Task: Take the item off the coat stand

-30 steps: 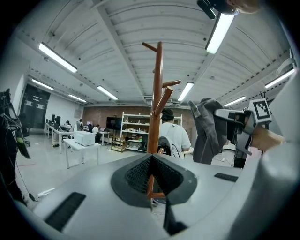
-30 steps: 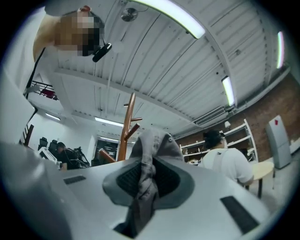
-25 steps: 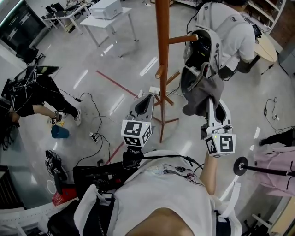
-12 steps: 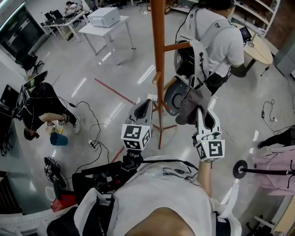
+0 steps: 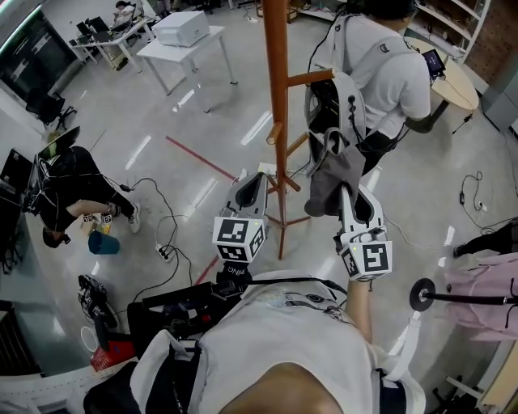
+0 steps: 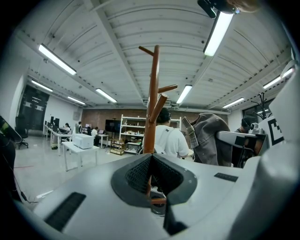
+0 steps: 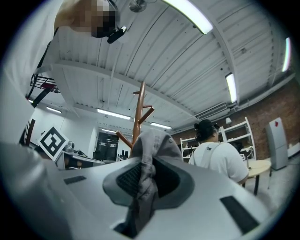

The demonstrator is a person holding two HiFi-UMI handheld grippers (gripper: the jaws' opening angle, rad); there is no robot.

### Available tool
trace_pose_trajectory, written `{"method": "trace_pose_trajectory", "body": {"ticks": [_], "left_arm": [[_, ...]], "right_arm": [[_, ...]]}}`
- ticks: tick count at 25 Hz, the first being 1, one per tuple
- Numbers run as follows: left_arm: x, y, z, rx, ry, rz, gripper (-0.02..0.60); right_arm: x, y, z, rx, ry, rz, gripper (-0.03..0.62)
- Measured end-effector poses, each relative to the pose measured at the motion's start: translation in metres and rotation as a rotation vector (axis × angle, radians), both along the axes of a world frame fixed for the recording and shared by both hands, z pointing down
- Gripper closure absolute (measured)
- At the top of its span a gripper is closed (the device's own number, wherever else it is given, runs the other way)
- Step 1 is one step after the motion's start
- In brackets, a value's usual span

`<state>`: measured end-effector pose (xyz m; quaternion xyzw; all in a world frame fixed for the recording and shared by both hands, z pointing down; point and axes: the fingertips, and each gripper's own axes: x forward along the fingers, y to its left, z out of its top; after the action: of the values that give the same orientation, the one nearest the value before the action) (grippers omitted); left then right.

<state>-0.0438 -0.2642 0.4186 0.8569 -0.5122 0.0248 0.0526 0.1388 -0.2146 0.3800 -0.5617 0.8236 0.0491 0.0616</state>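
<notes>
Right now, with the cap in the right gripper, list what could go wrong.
1. The right gripper pinches only a fold of the grey cap; the fabric could slip out.
2. Pegs of the coat stand jut out near the cap, so a sideways swing might snag it.

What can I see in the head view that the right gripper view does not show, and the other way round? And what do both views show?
Only the head view shows the floor, the feet of the coat stand, a white table and the right gripper from outside. Only the right gripper view shows the ceiling lights and the fabric pinched between the jaws. Both views show the grey cap in that gripper, the stand's pole, and a person in a white shirt.
</notes>
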Motion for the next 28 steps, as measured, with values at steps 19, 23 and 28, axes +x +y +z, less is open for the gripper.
{"method": "trace_pose_trajectory", "body": {"ticks": [19, 23, 28], "left_arm": [[-0.001, 0.0002, 0.0056, -0.007, 0.0, -0.001, 0.578], [0.0006, 0.0019, 0.0056, -0.006, -0.003, 0.003, 0.578], [-0.0012, 0.0025, 0.0037, -0.004, -0.005, 0.004, 0.578]], "right_arm": [[-0.0008, -0.002, 0.003, -0.008, -0.008, -0.003, 0.546], [-0.0013, -0.0008, 0.002, -0.004, -0.007, -0.007, 0.546], [-0.0021, -0.0015, 0.0015, -0.007, -0.02, -0.011, 0.548]]}}
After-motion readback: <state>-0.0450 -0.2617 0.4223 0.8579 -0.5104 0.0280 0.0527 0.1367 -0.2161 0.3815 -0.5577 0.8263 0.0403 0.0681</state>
